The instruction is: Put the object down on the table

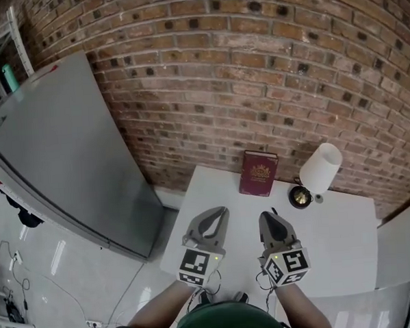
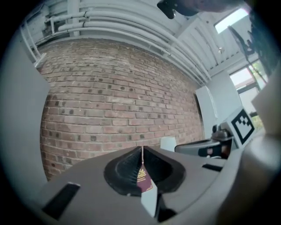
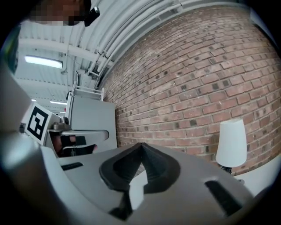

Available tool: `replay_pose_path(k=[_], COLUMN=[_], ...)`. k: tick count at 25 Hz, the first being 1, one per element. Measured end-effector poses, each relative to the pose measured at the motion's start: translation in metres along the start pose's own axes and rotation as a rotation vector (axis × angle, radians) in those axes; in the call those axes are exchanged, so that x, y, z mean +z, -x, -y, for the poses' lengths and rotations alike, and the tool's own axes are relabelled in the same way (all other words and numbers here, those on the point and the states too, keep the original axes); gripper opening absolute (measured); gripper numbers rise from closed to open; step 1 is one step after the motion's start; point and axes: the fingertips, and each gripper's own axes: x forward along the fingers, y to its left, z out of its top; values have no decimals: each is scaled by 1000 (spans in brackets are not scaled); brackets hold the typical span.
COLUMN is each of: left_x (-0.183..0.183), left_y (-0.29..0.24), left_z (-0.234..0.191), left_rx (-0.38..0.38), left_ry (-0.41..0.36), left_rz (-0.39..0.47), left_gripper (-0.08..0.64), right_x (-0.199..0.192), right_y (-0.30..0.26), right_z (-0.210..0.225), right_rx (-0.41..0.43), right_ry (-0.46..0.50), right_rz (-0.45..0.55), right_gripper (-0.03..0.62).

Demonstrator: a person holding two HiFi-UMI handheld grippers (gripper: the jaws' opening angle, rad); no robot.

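A maroon book (image 1: 258, 173) with a gold crest lies on the white table (image 1: 346, 235), at its far edge by the brick wall. My left gripper (image 1: 223, 210) hovers over the table's near left part, short of the book, with its jaws shut together and nothing in them. My right gripper (image 1: 264, 215) is beside it, also shut and empty. In the left gripper view the jaw tips of the left gripper (image 2: 142, 150) meet, and the book (image 2: 143, 179) shows beyond them through the gap lower down. The right gripper (image 3: 141, 146) has its tips touching in its own view.
A lamp with a white shade (image 1: 321, 167) and a dark base (image 1: 300, 197) stands right of the book. The brick wall (image 1: 255, 75) closes off the back. A tall grey cabinet (image 1: 60, 154) stands to the left, and cables (image 1: 12, 273) lie on the floor.
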Motion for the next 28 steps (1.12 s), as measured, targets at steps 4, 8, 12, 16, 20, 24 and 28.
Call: replay_pose_path(k=[4,8,12,16,20,24,28], left_x=[24,44,53,52,49,42,36], left_y=[3,2,0,-3,-6,-11,-16], left_z=[8,7,0,-4,-13,-19,-23], left_rx=[-43,-60,-55,-60,-54,-54,-53], left_ry=[36,57,74,87,102,119,129], left_rz=[36,84,110,113,107,95,84], left_gripper=[12,11,11,11,11,11,11], right_x=[22,46,60,62,62,59,54], right_y=[3,3,3,1,-5,-10,-15], right_z=[-5,-13,-16,-15,-13,-10,-4], right_rx=[4,21,33,40,44,45,36], right_ry=[24,84,120,137,144,144,134], right_rz=[51,95,126,125,120,108,96], right_gripper=[2,2,2,2,3,3,3])
